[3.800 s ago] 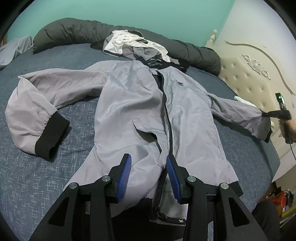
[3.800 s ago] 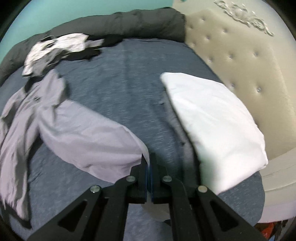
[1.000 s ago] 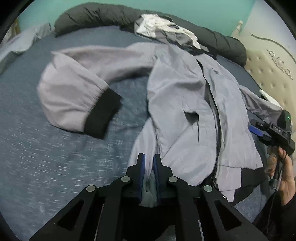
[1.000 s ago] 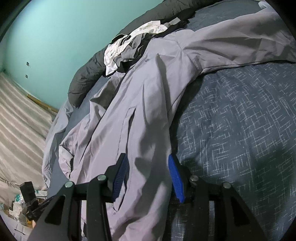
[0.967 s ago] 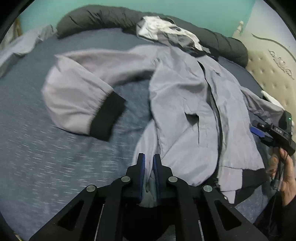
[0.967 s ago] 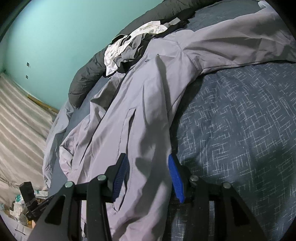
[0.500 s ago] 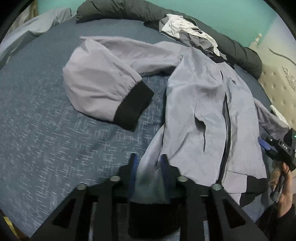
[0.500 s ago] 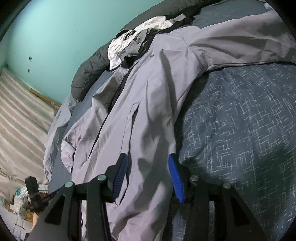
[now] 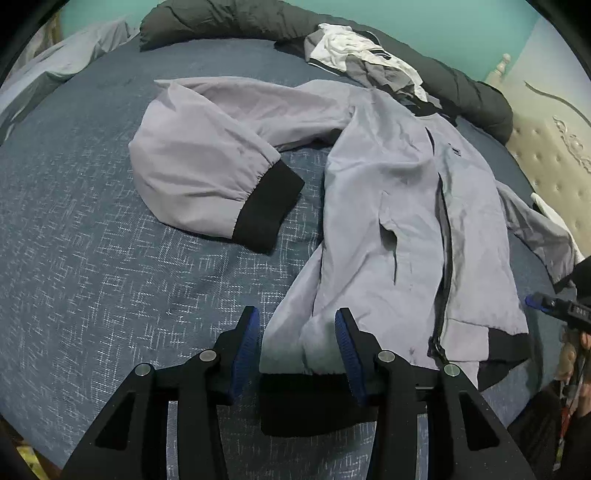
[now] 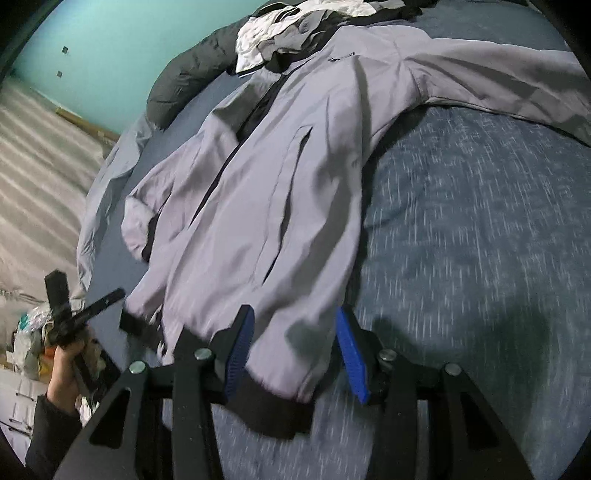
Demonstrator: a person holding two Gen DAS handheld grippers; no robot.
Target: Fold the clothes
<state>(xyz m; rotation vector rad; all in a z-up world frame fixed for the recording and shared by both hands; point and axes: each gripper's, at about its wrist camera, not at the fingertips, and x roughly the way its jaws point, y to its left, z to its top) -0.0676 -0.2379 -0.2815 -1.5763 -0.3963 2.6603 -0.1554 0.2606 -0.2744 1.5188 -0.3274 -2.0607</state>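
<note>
A light grey zip jacket [image 9: 399, 206] with black cuffs and hem lies face up on the blue bed [image 9: 92, 258]. Its left sleeve [image 9: 207, 166] is bent back toward the body, ending in a black cuff [image 9: 266, 210]. My left gripper [image 9: 297, 345] is open, its jaws either side of the jacket's lower left hem corner. My right gripper [image 10: 291, 350] is open over the jacket's [image 10: 295, 177] lower right hem corner, the black hem band [image 10: 273, 410] lying between the jaws. The right sleeve [image 10: 498, 85] stretches off to the right.
A dark rolled duvet [image 9: 258, 18] lies along the far edge with a pile of white and grey clothes [image 9: 362, 55] on it. A padded cream headboard [image 9: 554, 155] stands at the right. Another grey cloth [image 9: 62, 62] lies far left.
My left gripper was shut on the jacket's hem and has opened, letting it go. The right gripper stayed open and shifted slightly over the right hem.
</note>
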